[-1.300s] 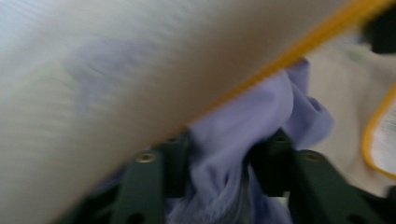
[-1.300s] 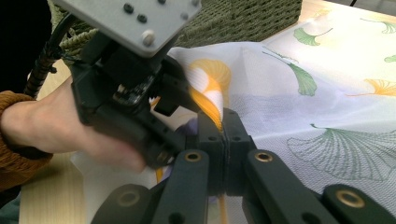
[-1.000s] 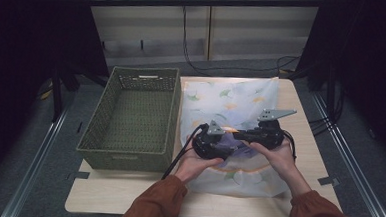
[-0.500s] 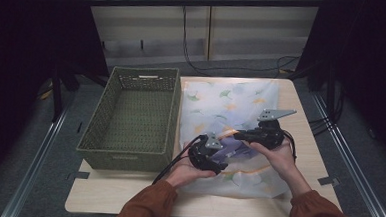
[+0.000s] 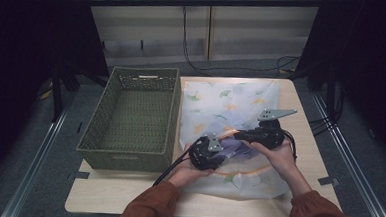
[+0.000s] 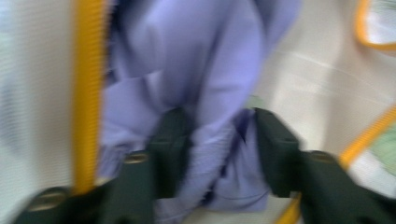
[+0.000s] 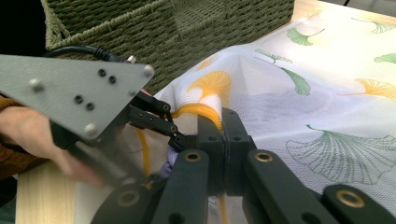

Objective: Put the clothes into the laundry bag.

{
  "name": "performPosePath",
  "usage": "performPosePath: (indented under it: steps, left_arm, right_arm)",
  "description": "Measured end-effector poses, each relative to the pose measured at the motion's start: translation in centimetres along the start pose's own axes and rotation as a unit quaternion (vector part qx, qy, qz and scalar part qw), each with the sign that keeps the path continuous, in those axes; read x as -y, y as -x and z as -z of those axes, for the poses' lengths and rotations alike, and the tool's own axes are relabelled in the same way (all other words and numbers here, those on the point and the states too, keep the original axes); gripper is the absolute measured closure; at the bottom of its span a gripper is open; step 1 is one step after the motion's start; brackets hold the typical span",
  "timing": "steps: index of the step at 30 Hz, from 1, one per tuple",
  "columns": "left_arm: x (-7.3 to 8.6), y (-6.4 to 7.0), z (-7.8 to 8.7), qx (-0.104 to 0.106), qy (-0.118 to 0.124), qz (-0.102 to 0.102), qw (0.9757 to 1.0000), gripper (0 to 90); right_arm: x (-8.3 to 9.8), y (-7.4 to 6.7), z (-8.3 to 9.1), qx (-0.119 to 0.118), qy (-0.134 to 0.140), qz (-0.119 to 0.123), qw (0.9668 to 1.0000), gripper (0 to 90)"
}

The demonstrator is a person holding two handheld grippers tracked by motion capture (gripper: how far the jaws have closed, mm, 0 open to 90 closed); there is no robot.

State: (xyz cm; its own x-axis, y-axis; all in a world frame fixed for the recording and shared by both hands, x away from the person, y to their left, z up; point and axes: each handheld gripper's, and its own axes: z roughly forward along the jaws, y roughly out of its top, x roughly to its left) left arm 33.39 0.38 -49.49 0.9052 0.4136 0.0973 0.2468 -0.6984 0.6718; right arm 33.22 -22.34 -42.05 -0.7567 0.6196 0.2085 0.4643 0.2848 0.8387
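A white mesh bag printed with ginkgo leaves lies flat on the table, its opening edged in yellow. My right gripper is shut on that yellow edge and holds it up off the table. A bunched purple cloth sits at the bag's mouth. My left gripper points into the opening. Its jaws have just been closing, and the purple cloth is bunched between the pads. In the right gripper view the left gripper's grey plate stands close on the left.
A green woven basket stands left of the bag, its wall just behind both grippers. Bare wooden table shows along the front edge. Cables trail off the left gripper toward the person.
The left gripper has dropped lower toward the near part of the bag, and its jaws have narrowed around the purple cloth. The right gripper has stayed put.
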Motion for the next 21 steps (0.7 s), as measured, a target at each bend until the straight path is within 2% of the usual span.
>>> performPosePath:
  steps: [3,5,7,8,9,10,12,14,15,17,19,21]
  left_arm:
    - [-0.4,0.0,-0.1,-0.010,-0.010,0.015,0.9998,77.8]
    - [-0.8,0.1,-0.3,-0.015,-0.014,0.019,0.9996,81.4]
    - [-1.0,0.0,-0.3,-0.012,-0.006,0.033,0.9994,82.7]
    - [-1.1,-0.2,-0.2,-0.008,-0.011,0.031,0.9994,83.0]
    - [-1.3,-0.3,-0.2,-0.010,-0.004,0.043,0.9990,83.2]
    - [-1.5,-0.5,-0.1,-0.006,-0.002,0.044,0.9990,83.3]
    - [-1.9,-0.7,-0.1,-0.008,0.006,0.059,0.9982,83.4]
    - [-2.3,-0.9,-0.4,-0.006,0.028,0.090,0.9955,83.5]
    - [-2.5,-1.0,-0.4,-0.009,0.024,0.087,0.9959,83.6]
    - [-2.9,-1.0,-0.7,-0.015,0.027,0.096,0.9949,83.6]
    - [-3.2,-1.0,-0.8,-0.027,0.024,0.097,0.9946,83.6]
    - [-3.5,-1.2,-1.2,-0.030,0.035,0.110,0.9929,83.7]
  right_arm:
    - [0.0,0.0,0.0,0.000,-0.001,0.000,1.0000,89.3]
    - [0.0,0.0,0.0,0.000,-0.001,0.002,1.0000,89.4]
    - [-0.1,-0.1,0.0,-0.001,0.000,0.003,1.0000,89.4]
    - [-0.1,-0.1,0.0,0.000,0.001,0.002,1.0000,89.4]
    - [-0.1,-0.2,0.0,-0.001,0.001,0.003,1.0000,89.4]
    - [-0.2,-0.2,0.0,-0.001,0.000,0.004,1.0000,89.4]
    - [-0.2,-0.3,0.0,-0.001,-0.001,0.005,1.0000,89.4]
    - [-0.2,-0.4,-0.2,-0.004,-0.003,0.006,1.0000,89.4]
    - [-0.2,-0.5,-0.2,-0.004,-0.004,0.006,1.0000,89.4]
    - [-0.2,-0.6,-0.2,-0.005,-0.004,0.008,0.9999,89.5]
    - [-0.3,-0.7,-0.2,-0.003,-0.004,0.009,0.9999,89.4]
    - [-0.4,-0.8,-0.2,-0.002,-0.005,0.013,0.9999,89.4]
